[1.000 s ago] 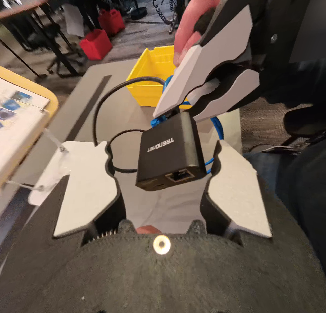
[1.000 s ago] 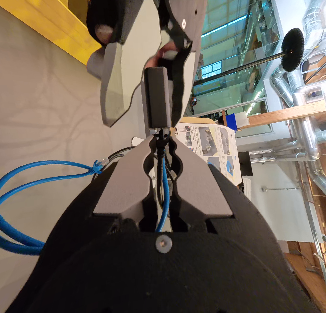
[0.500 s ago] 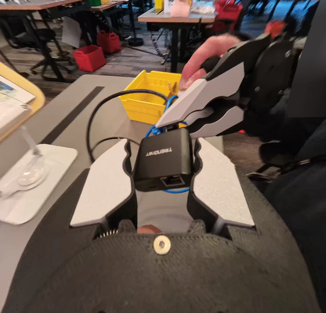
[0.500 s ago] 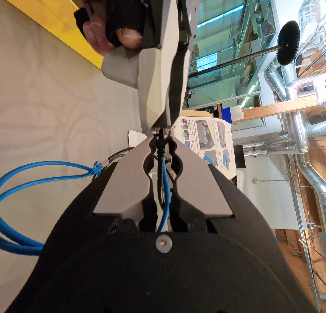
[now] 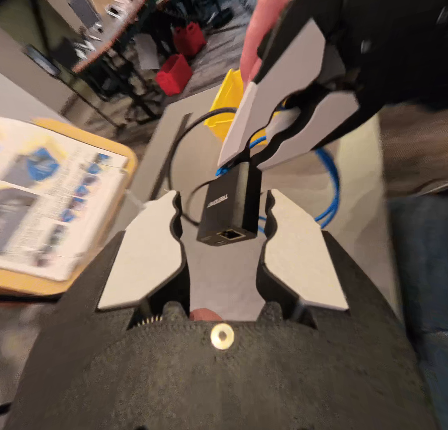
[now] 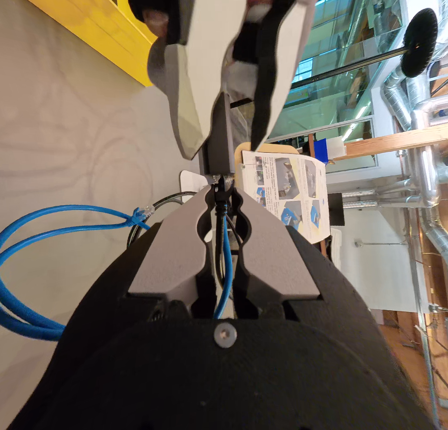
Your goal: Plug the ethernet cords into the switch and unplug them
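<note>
The black switch (image 5: 230, 207) hangs in the air above the grey table (image 5: 218, 280), one empty port facing me. My left gripper (image 5: 223, 193) is open, its fingers (image 5: 150, 243) on either side of the switch with a gap on both sides. My right gripper (image 6: 221, 188) is shut on the black ethernet cord (image 6: 219, 200) at its plug, right at the switch's (image 6: 219, 146) rear ports. A blue cord (image 6: 226, 260) also runs between its fingers. The other blue plug (image 6: 143, 212) lies loose. The right gripper also shows in the left wrist view (image 5: 240, 165).
A yellow bin (image 5: 225, 108) stands on the table behind the switch. Blue cable loops (image 5: 332, 183) and a black cable loop (image 5: 174, 151) lie on the table. A printed sheet on a wooden board (image 5: 48, 200) is on the left. Red bins (image 5: 173, 75) stand on the floor beyond.
Half a second ago my left gripper was closed around the switch; its fingers have now spread and stand apart from it. My right gripper keeps its hold at the plug.
</note>
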The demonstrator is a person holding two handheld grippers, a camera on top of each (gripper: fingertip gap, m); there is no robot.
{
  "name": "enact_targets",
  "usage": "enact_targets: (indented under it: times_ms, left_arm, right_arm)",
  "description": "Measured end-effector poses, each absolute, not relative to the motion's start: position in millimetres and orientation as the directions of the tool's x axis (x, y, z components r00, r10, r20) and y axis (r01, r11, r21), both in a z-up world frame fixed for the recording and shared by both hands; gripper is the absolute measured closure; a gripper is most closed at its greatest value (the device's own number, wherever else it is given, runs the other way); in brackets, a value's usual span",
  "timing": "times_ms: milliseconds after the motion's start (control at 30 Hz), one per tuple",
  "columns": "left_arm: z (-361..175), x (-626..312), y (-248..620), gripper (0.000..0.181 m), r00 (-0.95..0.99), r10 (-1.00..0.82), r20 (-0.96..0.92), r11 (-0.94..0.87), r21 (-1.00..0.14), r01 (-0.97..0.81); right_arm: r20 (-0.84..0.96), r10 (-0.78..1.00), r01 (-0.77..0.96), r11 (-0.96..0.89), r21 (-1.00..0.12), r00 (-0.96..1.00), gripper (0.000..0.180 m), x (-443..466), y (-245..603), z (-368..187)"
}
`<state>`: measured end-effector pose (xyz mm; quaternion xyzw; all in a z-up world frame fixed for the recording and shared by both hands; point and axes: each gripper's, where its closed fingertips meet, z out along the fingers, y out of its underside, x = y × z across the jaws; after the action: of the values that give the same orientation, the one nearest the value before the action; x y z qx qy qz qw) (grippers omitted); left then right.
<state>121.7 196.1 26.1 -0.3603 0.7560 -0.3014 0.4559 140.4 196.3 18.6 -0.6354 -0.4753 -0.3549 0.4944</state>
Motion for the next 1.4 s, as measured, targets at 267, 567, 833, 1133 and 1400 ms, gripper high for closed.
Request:
enact_targets:
  times_ms: [267,567,833,1133,1400]
  left_arm:
    - [14.6,127.6,201.2,0.151,-0.252,-0.595,-0.763,0.799,-0.527,-0.289]
    - [15.1,126.7,207.4,0.154,-0.239,-0.57,-0.786,0.814,-0.503,-0.29]
    - [23.8,124.1,205.2,0.089,-0.376,-0.899,-0.226,0.325,-0.918,-0.226]
    - [29.1,125.3,185.9,0.094,-0.516,-0.819,0.25,-0.126,-0.956,-0.264]
    - [15.5,131.5,192.1,0.094,-0.486,-0.81,0.328,-0.195,-0.932,-0.305]
  right_arm:
    - [0.892,0.297,0.94,-0.083,-0.332,0.341,0.168,136.9,198.6,18.3]
    - [0.87,0.302,0.919,-0.068,-0.389,0.39,0.168,134.6,196.6,23.4]
    - [0.866,0.267,0.902,-0.03,-0.43,0.422,0.169,136.2,193.0,30.0]
    - [0.912,0.22,0.935,0.005,-0.355,0.345,0.169,135.5,194.9,25.9]
    - [0.93,0.182,0.945,0.005,-0.327,0.321,0.169,139.2,196.4,22.7]
